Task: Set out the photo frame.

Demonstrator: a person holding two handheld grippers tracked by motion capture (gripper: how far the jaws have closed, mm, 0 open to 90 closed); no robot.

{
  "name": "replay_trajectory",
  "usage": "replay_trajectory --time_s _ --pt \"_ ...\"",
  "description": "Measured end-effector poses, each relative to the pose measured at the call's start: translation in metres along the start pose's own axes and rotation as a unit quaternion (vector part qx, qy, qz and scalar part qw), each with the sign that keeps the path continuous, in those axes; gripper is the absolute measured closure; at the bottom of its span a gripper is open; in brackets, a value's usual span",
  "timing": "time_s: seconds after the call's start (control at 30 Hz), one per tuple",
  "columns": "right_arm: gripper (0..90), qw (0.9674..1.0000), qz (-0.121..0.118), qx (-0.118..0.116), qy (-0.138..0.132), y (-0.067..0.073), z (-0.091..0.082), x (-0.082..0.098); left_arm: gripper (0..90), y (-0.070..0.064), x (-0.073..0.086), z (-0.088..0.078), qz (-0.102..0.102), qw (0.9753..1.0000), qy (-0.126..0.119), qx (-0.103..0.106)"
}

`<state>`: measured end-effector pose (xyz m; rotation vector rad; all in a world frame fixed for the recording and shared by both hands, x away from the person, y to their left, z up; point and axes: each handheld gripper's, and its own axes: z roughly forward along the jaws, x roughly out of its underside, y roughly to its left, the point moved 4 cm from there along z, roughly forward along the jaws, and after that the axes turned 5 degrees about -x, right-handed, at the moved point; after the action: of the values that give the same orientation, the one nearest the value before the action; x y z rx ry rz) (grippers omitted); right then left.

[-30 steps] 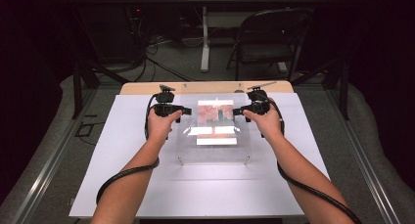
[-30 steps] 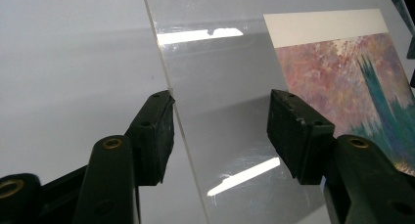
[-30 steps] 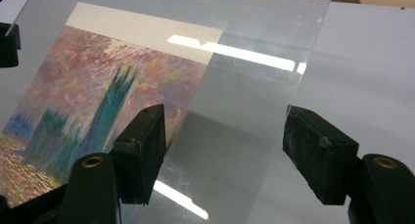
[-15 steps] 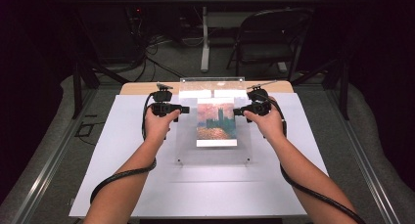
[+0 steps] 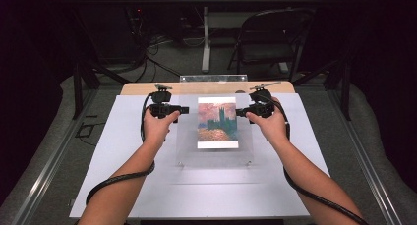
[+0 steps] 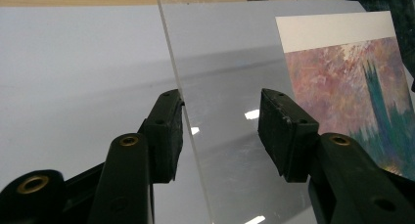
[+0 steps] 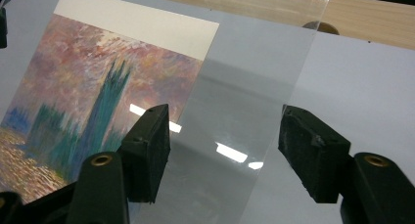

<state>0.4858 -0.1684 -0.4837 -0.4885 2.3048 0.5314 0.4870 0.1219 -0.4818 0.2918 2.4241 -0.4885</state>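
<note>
From the high view, your left gripper [image 5: 183, 109] and right gripper [image 5: 239, 111] sit at opposite side edges of a clear acrylic sheet [image 5: 214, 154] that leans up off the white table [image 5: 123, 181], its lower edge near the tabletop; a painted print [image 5: 217, 122] of a tower at sunset shows at its middle. In the left gripper view, your jaws stand spread, one on each side of the sheet's edge [image 6: 172, 82], the near one just beside it and the far one well apart, so nothing is pinched. In the right gripper view, the jaws are likewise spread astride the sheet's other edge [image 7: 286, 106]. With neither side clamped, I judge the tilted sheet could slide or drop flat. Closing unevenly could twist it, and the smooth surface may slip through the pads.
</note>
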Motion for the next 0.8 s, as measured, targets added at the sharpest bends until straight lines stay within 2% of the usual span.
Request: replay_trajectory --time_s 0.37,0.53,0.8 --pt "39.1 0.9997 -0.01 0.021 -0.007 0.013 -0.016 -0.001 55.7 -0.008 0.005 -0.019 0.009 0.9997 -0.022 -0.01" --pt "40.4 0.9991 -0.023 0.032 -0.016 0.021 -0.026 0.001 56.1 -0.014 0.01 -0.03 0.021 0.9989 -0.04 -0.014" --pt "43.8 0.9982 -0.034 0.039 -0.031 0.028 -0.04 0.006 57.8 -0.019 0.015 -0.043 0.033 0.9978 -0.055 -0.016"
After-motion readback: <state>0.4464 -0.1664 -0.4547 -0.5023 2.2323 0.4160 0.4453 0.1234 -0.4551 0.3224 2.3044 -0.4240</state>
